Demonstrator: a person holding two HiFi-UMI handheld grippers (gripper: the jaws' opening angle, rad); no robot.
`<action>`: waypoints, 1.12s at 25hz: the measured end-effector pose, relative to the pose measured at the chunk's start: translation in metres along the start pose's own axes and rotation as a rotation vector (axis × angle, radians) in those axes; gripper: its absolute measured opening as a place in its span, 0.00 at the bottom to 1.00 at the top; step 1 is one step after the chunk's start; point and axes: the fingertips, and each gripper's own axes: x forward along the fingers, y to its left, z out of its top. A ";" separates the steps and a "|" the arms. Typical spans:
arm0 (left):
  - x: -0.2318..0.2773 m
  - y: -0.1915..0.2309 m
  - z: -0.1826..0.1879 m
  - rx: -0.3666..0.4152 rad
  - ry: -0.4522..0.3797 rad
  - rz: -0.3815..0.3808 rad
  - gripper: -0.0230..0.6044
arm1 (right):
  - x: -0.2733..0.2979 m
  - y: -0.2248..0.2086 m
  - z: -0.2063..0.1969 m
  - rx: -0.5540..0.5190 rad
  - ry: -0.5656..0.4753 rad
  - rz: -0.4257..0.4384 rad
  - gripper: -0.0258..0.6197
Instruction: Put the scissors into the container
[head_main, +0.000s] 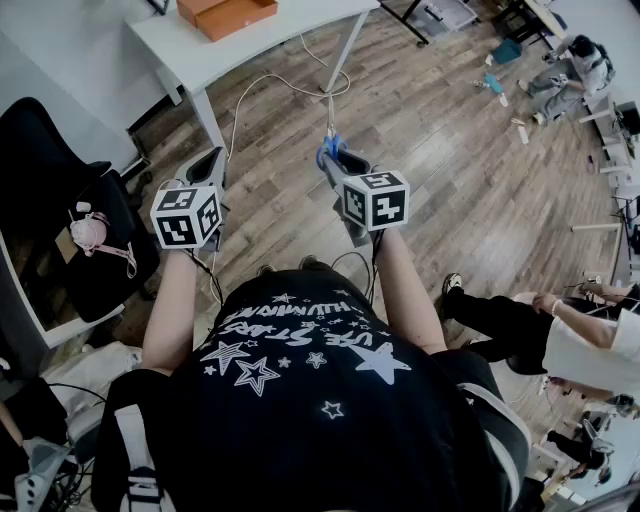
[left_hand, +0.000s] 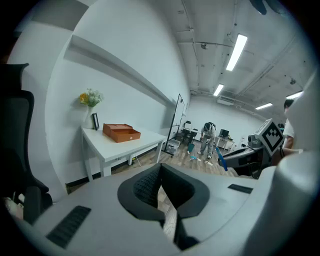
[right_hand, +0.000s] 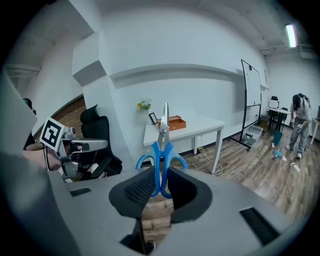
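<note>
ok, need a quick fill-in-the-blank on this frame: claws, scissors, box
1. The right claw is shut on scissors whose handles are ___.
2. The left claw is shut and holds ___.
3. The orange box stands open on a table whose top is ___.

Missing words: blue; nothing; white

You are wearing black shirt (head_main: 300, 420) carrying white lettering (head_main: 300, 335) among printed stars, showing upside down in head view. Lower line seeming to read "USE STARS". Line above it blurring, not reading clearly.
</note>
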 end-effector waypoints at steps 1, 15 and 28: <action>0.001 0.000 0.001 0.004 0.002 0.000 0.07 | 0.001 -0.001 0.002 0.000 0.000 -0.001 0.19; 0.010 -0.009 0.007 0.014 0.004 -0.023 0.07 | -0.002 -0.010 0.005 -0.007 0.005 -0.027 0.19; -0.012 -0.003 -0.023 -0.010 0.016 -0.056 0.07 | 0.006 0.017 -0.014 -0.076 0.024 -0.005 0.19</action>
